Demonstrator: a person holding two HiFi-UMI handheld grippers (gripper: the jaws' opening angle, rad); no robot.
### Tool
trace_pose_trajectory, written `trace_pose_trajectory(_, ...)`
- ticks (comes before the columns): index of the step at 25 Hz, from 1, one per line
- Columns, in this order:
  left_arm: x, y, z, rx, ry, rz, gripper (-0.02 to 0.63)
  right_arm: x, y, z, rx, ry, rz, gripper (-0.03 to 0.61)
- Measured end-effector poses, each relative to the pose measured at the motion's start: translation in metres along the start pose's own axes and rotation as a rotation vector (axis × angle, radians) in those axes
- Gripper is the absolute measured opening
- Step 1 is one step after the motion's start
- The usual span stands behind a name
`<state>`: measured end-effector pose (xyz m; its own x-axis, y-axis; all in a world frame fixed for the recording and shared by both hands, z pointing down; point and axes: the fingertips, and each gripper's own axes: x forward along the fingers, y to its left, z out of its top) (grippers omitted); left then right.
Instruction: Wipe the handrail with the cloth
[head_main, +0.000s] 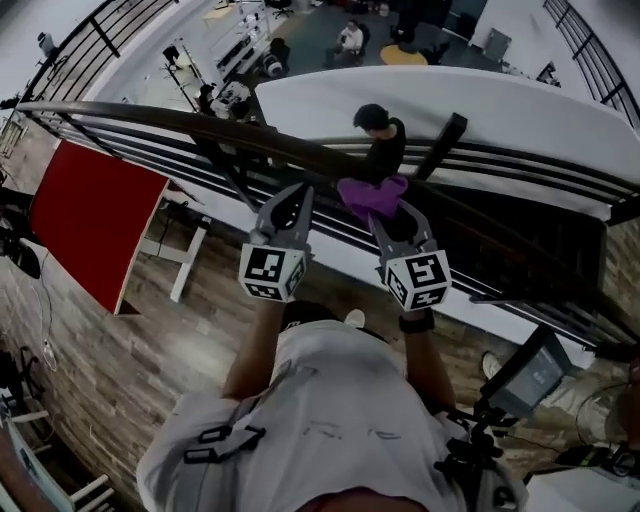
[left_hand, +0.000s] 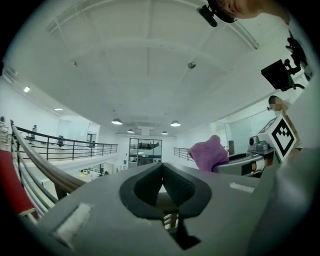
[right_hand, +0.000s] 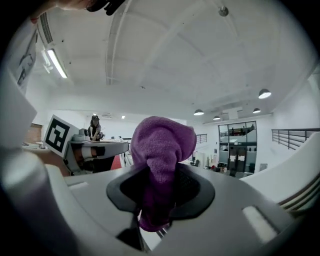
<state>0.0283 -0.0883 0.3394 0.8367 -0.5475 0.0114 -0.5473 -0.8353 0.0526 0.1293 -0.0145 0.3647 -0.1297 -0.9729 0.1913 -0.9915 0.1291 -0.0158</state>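
Handrail (head_main: 180, 118) ends off-frame, both sides.

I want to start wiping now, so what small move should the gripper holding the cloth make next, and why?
Probably lower the right gripper so the cloth presses onto the handrail. Its jaws are shut on the cloth, which bunches past their tips right by the rail; contact isn't clear.

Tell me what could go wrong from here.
The cloth sits bunched in the right gripper, held by a narrow pinch; it may slip loose and fall past the handrail to the floor below, where a person stands. The left gripper, shut and empty, hangs close to the handrail and may knock it.
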Motion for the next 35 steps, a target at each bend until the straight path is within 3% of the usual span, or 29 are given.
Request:
trace_pose_trajectory(7,0.002,0.121,-0.006,0.009,0.002,0.147,-0.002,0.133,0.043,0.004,-0.04,0.096,0.227,0.112)
trace_pose_trajectory(13,-0.009,0.214,0.001,-0.005,-0.022,0.256,-0.002,0.265,0.102,0.019,-0.402,0.166,0.35,0.118)
trace_pose_trajectory(16,-0.025,0.258,-0.007,-0.028,-0.019,0.305,-0.002,0.336,0.131,0.014,-0.481,0.233,0.415,0.118)
trace_pose_trajectory(20,-0.037,0.298,-0.017,-0.067,-0.006,0.348,-0.002,0.418,0.159,-0.01,-0.483,0.382,0.506,0.118)
trace_pose_trajectory(25,-0.037,0.323,-0.027,-0.108,0.01,0.359,-0.002,0.482,0.182,-0.035,-0.458,0.524,0.555,0.118)
trace_pose_trajectory(31,-0.032,0.334,-0.044,-0.14,0.031,0.346,-0.002,0.495,0.198,-0.04,-0.455,0.602,0.557,0.102)
trace_pose_trajectory(35,-0.024,0.334,-0.044,-0.144,0.03,0.354,-0.002,0.486,0.197,-0.044,-0.439,0.615,0.603,0.095)
